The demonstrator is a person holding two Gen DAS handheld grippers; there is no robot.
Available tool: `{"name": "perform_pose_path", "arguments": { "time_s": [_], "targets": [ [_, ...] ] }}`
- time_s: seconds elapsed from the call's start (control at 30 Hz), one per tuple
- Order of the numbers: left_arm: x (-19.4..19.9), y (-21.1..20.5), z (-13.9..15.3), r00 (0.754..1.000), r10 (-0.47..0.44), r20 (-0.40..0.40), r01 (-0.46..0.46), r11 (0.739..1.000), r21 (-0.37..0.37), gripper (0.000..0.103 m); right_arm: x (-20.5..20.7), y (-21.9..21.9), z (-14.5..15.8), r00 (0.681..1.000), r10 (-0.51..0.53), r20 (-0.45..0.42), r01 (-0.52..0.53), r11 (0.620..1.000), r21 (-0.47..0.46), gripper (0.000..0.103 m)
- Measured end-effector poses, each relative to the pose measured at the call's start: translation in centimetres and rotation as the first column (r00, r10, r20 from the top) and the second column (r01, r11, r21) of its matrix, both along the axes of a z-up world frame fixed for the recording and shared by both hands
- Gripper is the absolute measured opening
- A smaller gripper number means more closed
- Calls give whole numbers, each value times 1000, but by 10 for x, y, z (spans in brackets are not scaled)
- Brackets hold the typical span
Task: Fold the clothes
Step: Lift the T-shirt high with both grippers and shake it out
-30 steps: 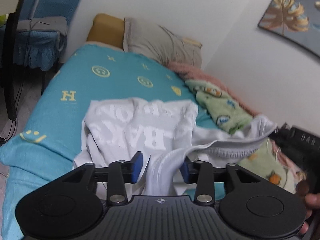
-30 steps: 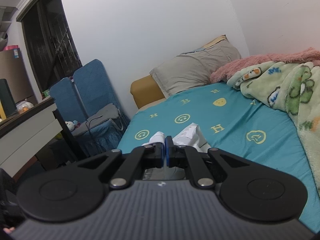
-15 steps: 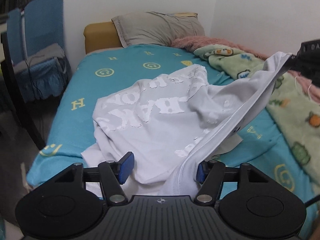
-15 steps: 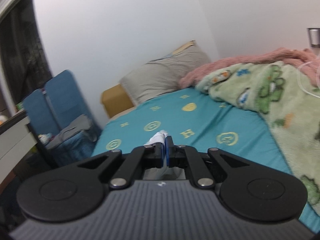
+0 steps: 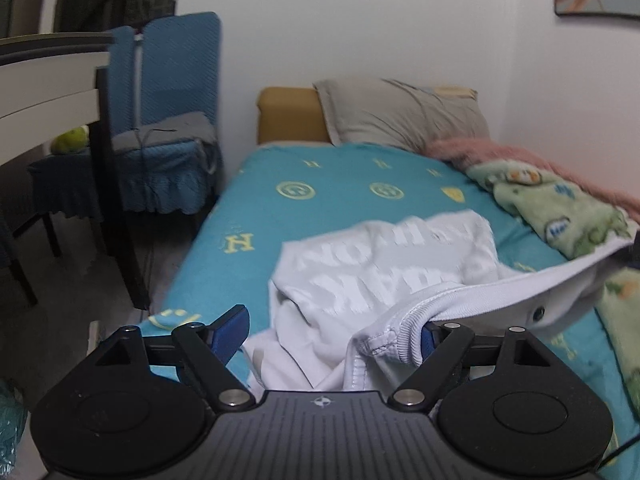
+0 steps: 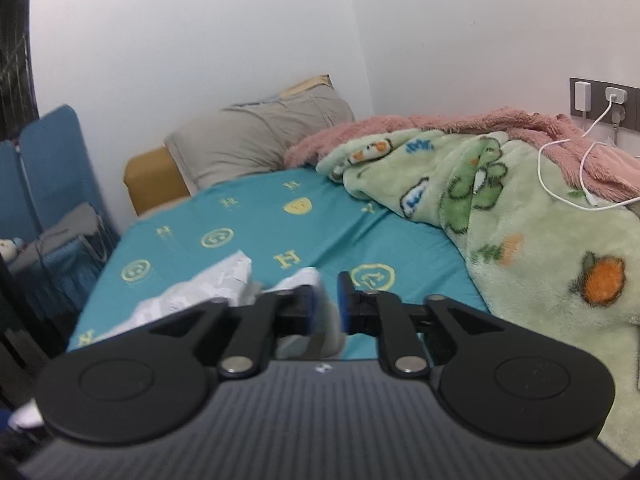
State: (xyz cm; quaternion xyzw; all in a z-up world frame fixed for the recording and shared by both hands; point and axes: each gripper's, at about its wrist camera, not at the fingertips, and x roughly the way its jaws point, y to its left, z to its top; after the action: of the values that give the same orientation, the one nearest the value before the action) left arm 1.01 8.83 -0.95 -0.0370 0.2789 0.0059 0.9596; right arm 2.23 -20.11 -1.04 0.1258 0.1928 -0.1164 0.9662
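A teal bed sheet with yellow smileys (image 5: 328,208) carries a crumpled white printed T-shirt (image 5: 384,272) near its foot. The left gripper (image 5: 332,326) has fingers wide apart, the ribbed hem draped against the right one. The right gripper (image 6: 325,300) stands slightly parted around white cloth

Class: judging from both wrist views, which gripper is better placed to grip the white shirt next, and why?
Left, probably. The left gripper is wide open with the white shirt's ribbed hem between its fingers; the right gripper is barely open.
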Motion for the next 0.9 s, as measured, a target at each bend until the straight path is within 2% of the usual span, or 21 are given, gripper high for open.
{"name": "perform_pose_path", "arguments": {
  "time_s": [0.1, 0.2, 0.3, 0.4, 0.47, 0.57, 0.63, 0.83, 0.9],
  "targets": [
    [0, 5, 8, 999, 42, 27, -42, 999, -21, 85, -1, -2, -3, 1000, -9, -3, 9, 1000, -2, 52],
    [-3, 9, 14, 997, 63, 49, -60, 997, -49, 85, -3, -2, -5, 1000, -12, -11, 12, 1000, 0, 53],
    [-10, 7, 22, 993, 74, 89, -70, 997, -45, 85, -9, 0, -4, 1000, -13, -8, 13, 1000, 0, 54],
    [-20, 5, 34, 985, 86, 147, -81, 996, -40, 85, -21, 0, 5, 999, -17, 33, 16, 1000, 19, 54],
    [-31, 9, 46, 977, 101, 189, -88, 993, -74, 87, -31, -1, 14, 997, -20, 68, 17, 999, 40, 54],
    [-47, 23, 72, 964, 130, 232, -87, 978, -188, 88, -56, -2, 41, 984, -24, 175, 13, 998, 63, 54],
    [-58, 29, 94, 955, 148, 257, -90, 970, -225, 88, -72, -1, 62, 970, -22, 241, 1, 996, 85, 54],
    [-102, 42, 188, 891, 174, 419, -78, 968, -237, 88, -109, 7, 143, 916, 25, 400, -63, 995, 83, 54],
    [-117, 41, 222, 862, 164, 479, -71, 976, -207, 88, -122, 6, 175, 893, 37, 448, -83, 993, 83, 54]
  ]
}}
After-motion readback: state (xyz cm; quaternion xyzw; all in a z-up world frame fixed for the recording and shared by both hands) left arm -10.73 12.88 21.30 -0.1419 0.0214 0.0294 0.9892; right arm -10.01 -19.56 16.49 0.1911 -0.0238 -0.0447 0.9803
